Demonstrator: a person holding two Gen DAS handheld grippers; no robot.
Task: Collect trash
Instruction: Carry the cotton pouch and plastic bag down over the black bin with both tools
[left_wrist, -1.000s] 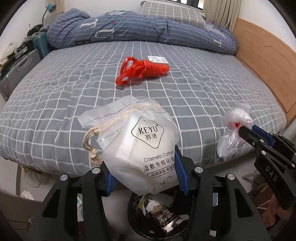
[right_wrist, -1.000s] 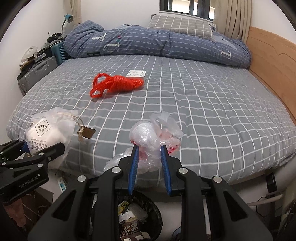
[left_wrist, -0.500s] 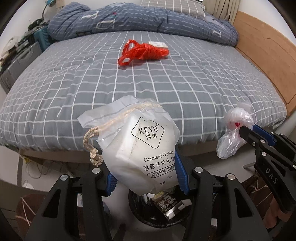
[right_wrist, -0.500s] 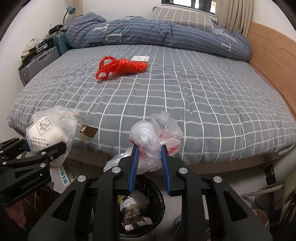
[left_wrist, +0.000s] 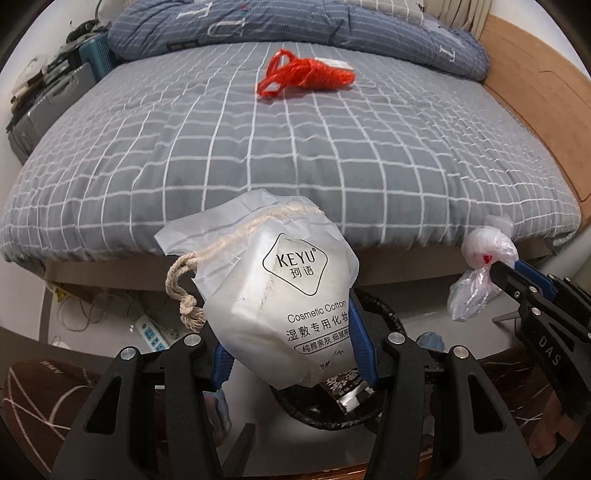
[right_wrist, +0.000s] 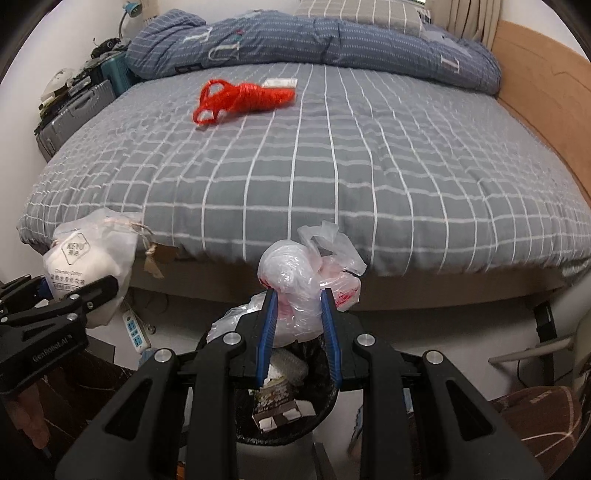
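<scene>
My left gripper (left_wrist: 291, 332) is shut on a white cosmetic cotton bag (left_wrist: 280, 295) with a rope drawstring, held above the black trash bin (left_wrist: 332, 413) on the floor. My right gripper (right_wrist: 297, 295) is shut on a crumpled clear plastic bag (right_wrist: 295, 280) with red print, also over the trash bin (right_wrist: 325, 402), which holds packaging scraps. In the left wrist view the right gripper (left_wrist: 498, 267) and its plastic bag (left_wrist: 480, 266) show at the right; in the right wrist view the left gripper (right_wrist: 74, 291) and cotton bag (right_wrist: 88, 258) show at the left.
A bed with a grey checked cover (right_wrist: 332, 166) lies ahead. On it rest a bundle of red string (right_wrist: 240, 98), a small white card (right_wrist: 282, 82) and a blue duvet (right_wrist: 314, 40). Suitcases (right_wrist: 74, 110) stand at the left. A power strip (right_wrist: 135, 328) lies on the floor.
Both grippers have come back from the bed and sunk toward the bin, each still holding its bag. The bed edge now sits higher in both views and more floor shows.
</scene>
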